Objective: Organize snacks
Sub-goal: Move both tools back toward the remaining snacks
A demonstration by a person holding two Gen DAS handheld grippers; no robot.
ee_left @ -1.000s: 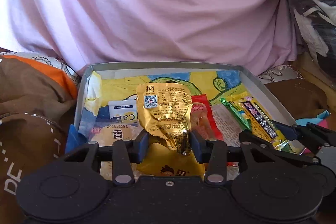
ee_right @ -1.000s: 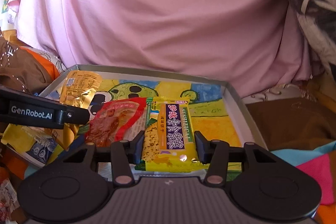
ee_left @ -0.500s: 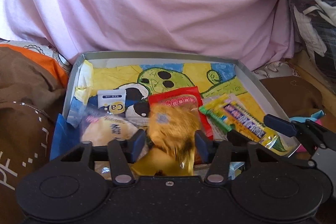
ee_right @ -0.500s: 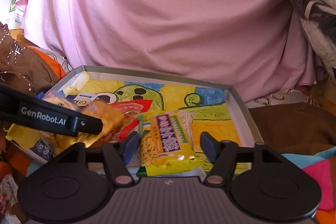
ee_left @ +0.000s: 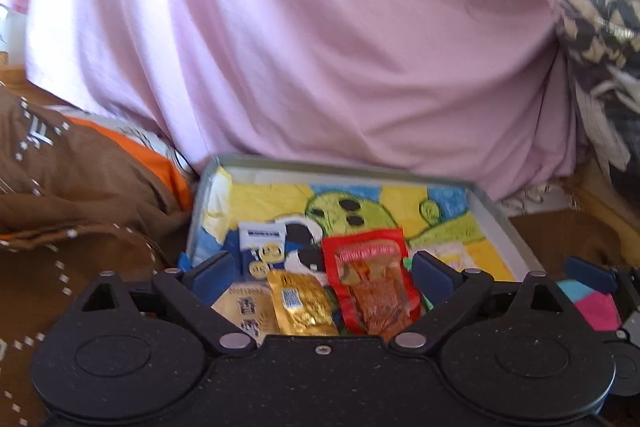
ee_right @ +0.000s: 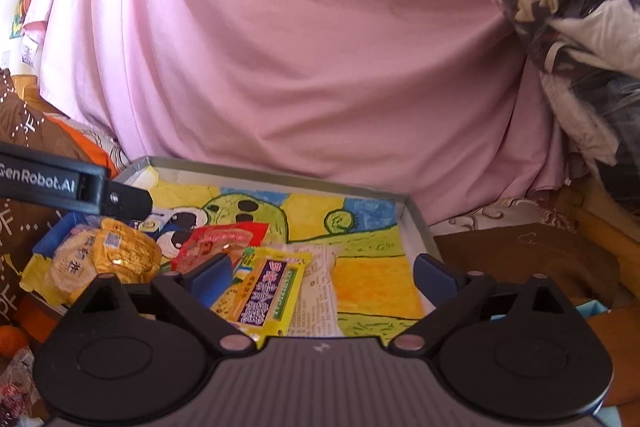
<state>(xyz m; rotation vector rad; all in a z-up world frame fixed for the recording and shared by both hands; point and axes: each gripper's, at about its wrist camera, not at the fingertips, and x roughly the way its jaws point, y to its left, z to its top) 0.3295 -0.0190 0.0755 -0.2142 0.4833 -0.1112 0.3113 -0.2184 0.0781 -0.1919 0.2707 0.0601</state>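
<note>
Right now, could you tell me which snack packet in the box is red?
The see-through red packet, lying just right of the gold packet; the others are gold, yellow or white.

Gold packet (ee_left: 302, 303), red packet (ee_left: 370, 285), yellow-and-purple bar (ee_right: 266, 297), pink sheet (ee_right: 300, 47), green-and-yellow cartoon tray (ee_right: 418, 223).

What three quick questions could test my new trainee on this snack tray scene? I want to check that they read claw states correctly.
1. True or false: the left claw is clamped on the gold packet.
2. Which packet lies between the right claw's fingers: A red, B yellow bar, C gold?
3. Fill in: the snacks lie in a shallow ____ with a cartoon drawing on its floor.

Key
1. False; both claws are open, and the gold packet lies loose in the tray.
2. B, the yellow bar packet.
3. Tray.
</note>
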